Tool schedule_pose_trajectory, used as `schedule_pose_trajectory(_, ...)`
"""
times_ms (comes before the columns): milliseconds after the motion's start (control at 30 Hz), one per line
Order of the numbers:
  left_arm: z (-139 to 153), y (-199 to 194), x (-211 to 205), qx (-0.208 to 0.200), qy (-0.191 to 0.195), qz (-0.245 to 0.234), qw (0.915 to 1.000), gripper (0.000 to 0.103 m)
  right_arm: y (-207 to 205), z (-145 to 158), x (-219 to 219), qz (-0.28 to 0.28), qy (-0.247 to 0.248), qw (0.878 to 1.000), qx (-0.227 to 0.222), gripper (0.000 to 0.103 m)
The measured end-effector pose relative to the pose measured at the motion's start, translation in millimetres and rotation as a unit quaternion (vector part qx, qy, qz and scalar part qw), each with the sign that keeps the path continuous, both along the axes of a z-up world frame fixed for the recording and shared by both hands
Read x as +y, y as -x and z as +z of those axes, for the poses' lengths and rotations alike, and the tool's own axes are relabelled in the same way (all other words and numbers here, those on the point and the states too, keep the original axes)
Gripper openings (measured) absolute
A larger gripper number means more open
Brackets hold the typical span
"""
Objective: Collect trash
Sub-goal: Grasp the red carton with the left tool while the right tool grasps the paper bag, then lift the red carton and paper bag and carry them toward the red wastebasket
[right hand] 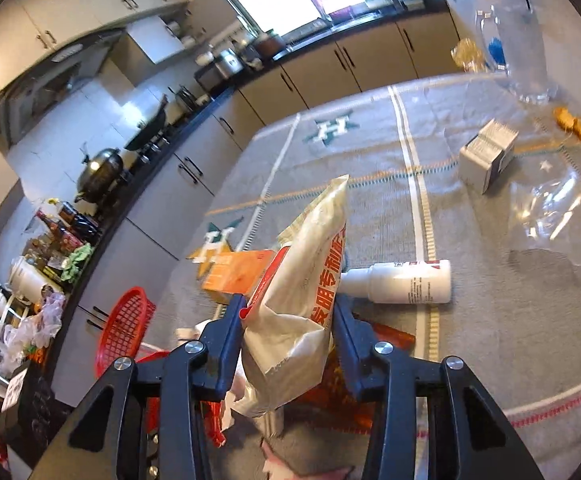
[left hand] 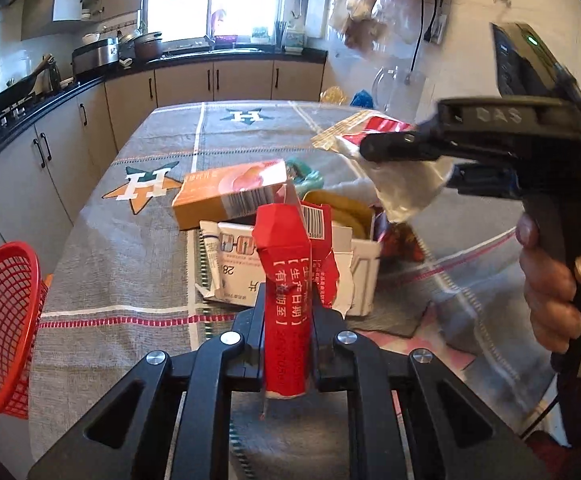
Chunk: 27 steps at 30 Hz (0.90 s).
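Red mesh basket (left hand: 4, 328) sits at the tablecloth's (left hand: 138, 264) near-left edge, tilted, with nothing visible inside; judged from that, collection is at an early stage. Beside the basket toward the table centre lies a pile: orange carton (left hand: 226, 194), white box (left hand: 364, 276), ointment tube (left hand: 210, 246). Farther from the basket lie a white spray bottle (right hand: 402, 282) and a grey box (right hand: 486, 154). Left gripper (left hand: 286, 320) is clamped narrow on a red wrapper (left hand: 286, 280). Right gripper (right hand: 290, 320) holds a cream-and-red pouch (right hand: 302, 296) between its jaws. Pile contents under the pouch are hidden; pouch print is cut off.
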<state>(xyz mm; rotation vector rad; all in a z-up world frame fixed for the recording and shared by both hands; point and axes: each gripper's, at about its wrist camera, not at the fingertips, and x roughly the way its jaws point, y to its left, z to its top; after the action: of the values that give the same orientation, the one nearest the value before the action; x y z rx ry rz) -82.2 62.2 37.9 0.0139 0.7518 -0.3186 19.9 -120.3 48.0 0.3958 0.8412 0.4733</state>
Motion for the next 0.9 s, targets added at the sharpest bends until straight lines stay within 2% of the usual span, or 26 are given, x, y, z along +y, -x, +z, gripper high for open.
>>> schedule_pose_trajectory(200,18.9,14.5,1.3,-0.031,0.007,0.021,0.9993,0.015,36.5,16.7,-4.2,0.011,0.008,0.999,-0.046,0.046)
schedule_pose_trajectory(333,23.1,21.1,4.1,-0.044,-0.002,0.049,0.9979,0.015,56.8,17.9,-1.7,0.017,0.024,0.997,-0.066,0.046)
schedule_pose_trajectory(567,18.9,22.8,9.3,-0.04,0.003,0.064,0.9971,0.015,80.8,13.4,14.1,0.022,0.086,0.992,-0.093,0.046)
schedule_pose_trajectory(900,17.2,24.4,8.6,-0.042,-0.002,0.065,0.997,0.015,93.1,14.0,34.8,0.022,0.159,0.979,-0.126,0.046)
